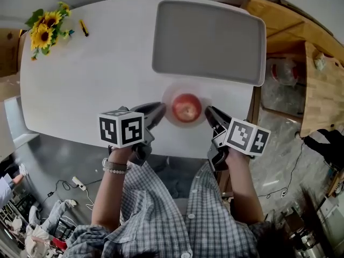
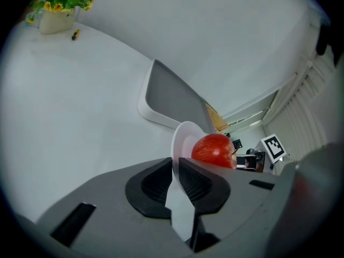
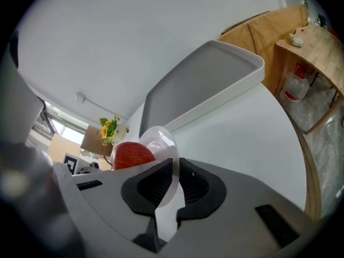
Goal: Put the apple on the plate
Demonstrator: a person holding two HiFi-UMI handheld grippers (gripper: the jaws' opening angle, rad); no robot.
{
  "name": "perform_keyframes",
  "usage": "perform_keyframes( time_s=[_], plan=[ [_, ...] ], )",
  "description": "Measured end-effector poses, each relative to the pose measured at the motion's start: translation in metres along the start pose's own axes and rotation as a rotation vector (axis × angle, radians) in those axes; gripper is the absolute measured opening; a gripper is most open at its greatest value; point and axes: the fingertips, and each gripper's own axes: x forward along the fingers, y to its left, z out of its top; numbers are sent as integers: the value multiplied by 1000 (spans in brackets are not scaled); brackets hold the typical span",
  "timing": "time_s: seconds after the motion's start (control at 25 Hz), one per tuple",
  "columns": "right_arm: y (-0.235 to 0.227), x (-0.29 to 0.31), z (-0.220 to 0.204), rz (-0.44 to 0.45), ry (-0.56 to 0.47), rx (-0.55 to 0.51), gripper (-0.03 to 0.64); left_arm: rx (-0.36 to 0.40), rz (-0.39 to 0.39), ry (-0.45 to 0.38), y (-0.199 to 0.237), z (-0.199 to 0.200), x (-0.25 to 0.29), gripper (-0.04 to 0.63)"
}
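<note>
White table (image 1: 80, 79) is filling most of my head view, with a grey tray (image 1: 209, 39) sitting at its far right. I'm holding the left gripper (image 1: 157, 112) and the right gripper (image 1: 209, 113) at opposite sides of a pale plate (image 1: 169, 93) by the near edge, just in front of the tray. Each gripper's jaws are pinching the plate's thin rim. A red apple (image 1: 186, 107) is sitting on the plate. I can't tell whether the plate is touching the table. Sunflowers (image 1: 45, 28) are standing at the far left corner.
</note>
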Motion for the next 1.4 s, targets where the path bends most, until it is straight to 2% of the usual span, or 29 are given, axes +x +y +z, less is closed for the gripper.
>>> perform_keyframes(
  time_s=[0.16,0.32,0.52,0.96,1.2,1.4],
  plan=[
    [7,-6,15,19,-22,6,49,2,-2,-29,-7,13,-1,43],
    [11,-8,29,32,-41,3,46,47,26,-14,-8,27,4,43],
    [16,-3,50,43,-61,3,46,100,44,-33,-12,60,10,43],
    [17,11,115,68,-123,-31,46,159,47,-77,-21,125,31,43],
    [9,29,139,66,-127,-19,46,130,56,-113,-17,154,48,43],
    [0,42,149,62,-116,-5,46,109,78,-108,-8,164,63,43]
  ],
)
